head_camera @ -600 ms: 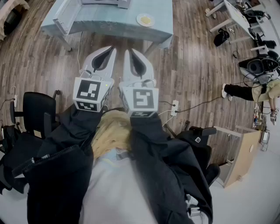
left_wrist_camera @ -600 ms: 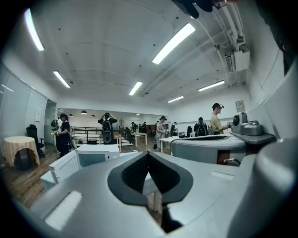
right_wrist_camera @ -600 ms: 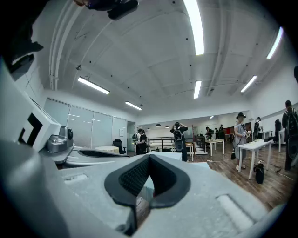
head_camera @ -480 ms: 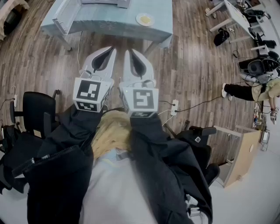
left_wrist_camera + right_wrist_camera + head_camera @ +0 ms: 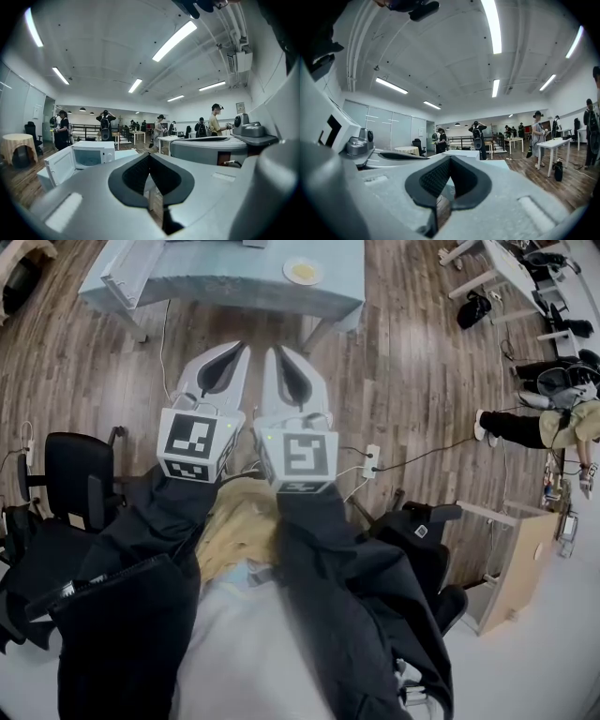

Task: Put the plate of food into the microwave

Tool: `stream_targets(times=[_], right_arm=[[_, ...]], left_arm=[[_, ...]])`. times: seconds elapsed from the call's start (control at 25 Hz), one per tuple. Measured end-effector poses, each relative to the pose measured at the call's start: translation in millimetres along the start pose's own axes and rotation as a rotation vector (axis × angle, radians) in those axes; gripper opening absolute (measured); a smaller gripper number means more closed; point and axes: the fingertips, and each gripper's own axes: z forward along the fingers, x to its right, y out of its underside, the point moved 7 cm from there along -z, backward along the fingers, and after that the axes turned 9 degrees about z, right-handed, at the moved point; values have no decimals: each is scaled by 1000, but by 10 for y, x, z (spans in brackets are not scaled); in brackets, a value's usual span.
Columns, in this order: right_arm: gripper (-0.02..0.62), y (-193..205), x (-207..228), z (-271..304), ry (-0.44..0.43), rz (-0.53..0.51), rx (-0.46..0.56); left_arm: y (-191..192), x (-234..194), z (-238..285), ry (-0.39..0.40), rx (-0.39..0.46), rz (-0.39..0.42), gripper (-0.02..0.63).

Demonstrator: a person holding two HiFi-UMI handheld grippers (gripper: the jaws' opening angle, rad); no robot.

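Plate of food [image 5: 303, 271] sits top centre on table [image 5: 234, 292], well apart from left gripper [image 5: 241, 347] and right gripper [image 5: 273, 351], both closed empty; reaching unopened could shove it off edge

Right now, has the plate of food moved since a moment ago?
No. The plate sits in the same spot near the right end of the table; both slid up the head view together, so only the camera moved.
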Motion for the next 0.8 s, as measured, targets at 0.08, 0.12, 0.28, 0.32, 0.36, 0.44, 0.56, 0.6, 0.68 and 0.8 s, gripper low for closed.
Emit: stream_targets(times=[0.08,0.12,0.28,0.32,0.36,0.44,0.56,0.6,0.68,0.8], right_arm=[[-6,24,16,-4,4,2,-10],[-6,37,19,1,5,2,-15],[-6,101,136,-156,7,11,-27],[-6,113,166,-202,8,14,-28],[-6,122,186,-237,8,17,-30],[-6,144,205,-285,7,21,-33],[-6,195,248,-342,12,32,-40],[-6,213,268,-348,14,37,-42],[-6,248,296,-331,18,49,-47],[-6,297,312,-251,28,65,-58]], left_arm=[[25,26,20,7,-10,-6,-5],[41,28,27,9,-15,-10,-5],[95,233,31,11,-31,-17,-5],[105,292,30,12,-34,-18,-5],[115,336,28,13,-38,-19,-5],[140,397,21,15,-45,-21,-5],[182,483,20,22,-62,-23,-5],[196,503,29,23,-69,-24,-5],[231,511,52,28,-79,-24,-5],[263,443,103,29,-95,-34,-5]])
